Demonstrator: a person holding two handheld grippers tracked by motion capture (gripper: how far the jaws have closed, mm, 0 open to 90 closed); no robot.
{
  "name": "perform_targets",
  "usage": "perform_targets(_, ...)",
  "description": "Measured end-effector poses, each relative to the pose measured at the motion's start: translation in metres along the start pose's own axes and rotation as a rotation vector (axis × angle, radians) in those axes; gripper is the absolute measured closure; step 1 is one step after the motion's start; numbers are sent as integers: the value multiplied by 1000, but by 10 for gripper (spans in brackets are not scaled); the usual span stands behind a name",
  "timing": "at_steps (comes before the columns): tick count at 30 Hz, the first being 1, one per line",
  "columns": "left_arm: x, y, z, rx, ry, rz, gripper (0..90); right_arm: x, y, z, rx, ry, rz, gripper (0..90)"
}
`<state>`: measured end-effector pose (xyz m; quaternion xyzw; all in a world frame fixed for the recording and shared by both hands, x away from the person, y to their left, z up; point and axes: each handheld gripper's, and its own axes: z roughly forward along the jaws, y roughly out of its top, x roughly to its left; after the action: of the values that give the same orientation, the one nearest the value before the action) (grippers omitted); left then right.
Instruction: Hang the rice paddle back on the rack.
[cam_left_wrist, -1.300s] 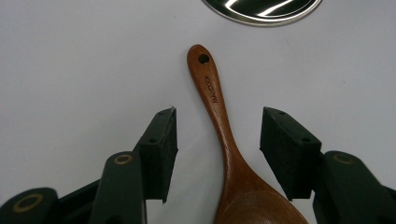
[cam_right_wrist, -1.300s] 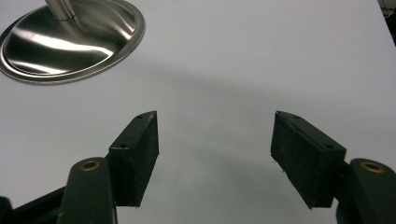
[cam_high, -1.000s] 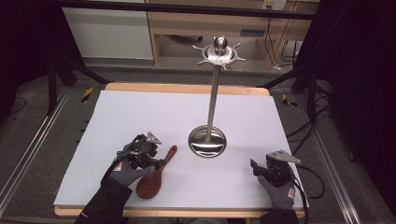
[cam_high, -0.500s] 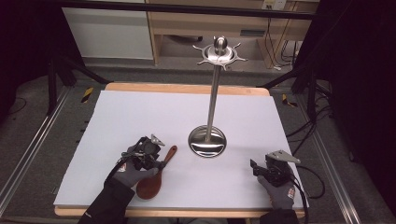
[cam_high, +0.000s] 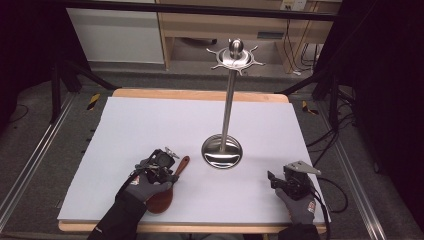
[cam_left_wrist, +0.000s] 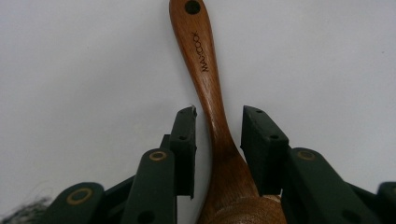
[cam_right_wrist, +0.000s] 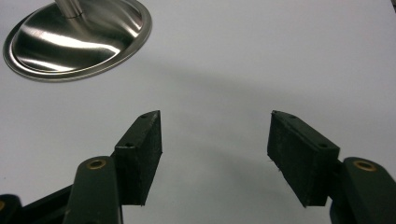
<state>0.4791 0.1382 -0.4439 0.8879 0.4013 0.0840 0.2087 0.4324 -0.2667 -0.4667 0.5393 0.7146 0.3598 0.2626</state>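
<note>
A brown wooden spoon (cam_high: 181, 165) lies on the white table cover, bowl toward the front edge, handle pointing at the stand. In the left gripper view its neck (cam_left_wrist: 219, 126) runs between my left gripper's (cam_left_wrist: 218, 135) two pads. The jaws have just been closing, and a thin gap still shows on each side of the wood. In the high view the left gripper (cam_high: 162, 165) sits low over the spoon. My right gripper (cam_right_wrist: 215, 144) rests near the front right (cam_high: 274, 180). Its jaws have just been closing too, with nothing between them.
A tall steel utensil stand with a round base (cam_high: 222, 151) rises mid-table, its hook ring (cam_high: 235, 57) high at the back. The base (cam_right_wrist: 79, 37) lies ahead and left of the right gripper. The white cover (cam_high: 150, 120) ends at a wooden table edge (cam_high: 200, 94).
The left hand has edged slightly right, settling its gripper over the spoon's neck. The right hand and the spoon have stayed put.
</note>
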Motion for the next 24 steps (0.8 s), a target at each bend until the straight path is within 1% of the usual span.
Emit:
perform_targets(2,0,0,2,3,-5,-5,678,1,0,0,2,2,8,355)
perform_targets(4,0,0,3,5,-10,-12,689,0,0,0,0,1,0,356)
perform_targets(5,0,0,3,12,-11,-8,692,0,0,0,1,2,-1,356)
perform_targets(10,-2,0,6,24,-3,-16,702,0,0,0,1,4,-1,359)
perform_targets(16,-2,1,7,26,-6,-38,709,0,0,0,2,6,-1,362)
perform_targets(20,-3,1,8,26,-8,-44,726,0,0,0,4,9,-1,367)
perform_targets(22,-4,2,7,24,6,-43,745,0,0,0,4,10,-2,370)
perform_targets(23,-5,2,7,23,18,-35,762,0,0,0,4,11,-1,372)
perform_targets(24,-4,2,7,25,17,-35,763,0,0,0,4,12,-1,374)
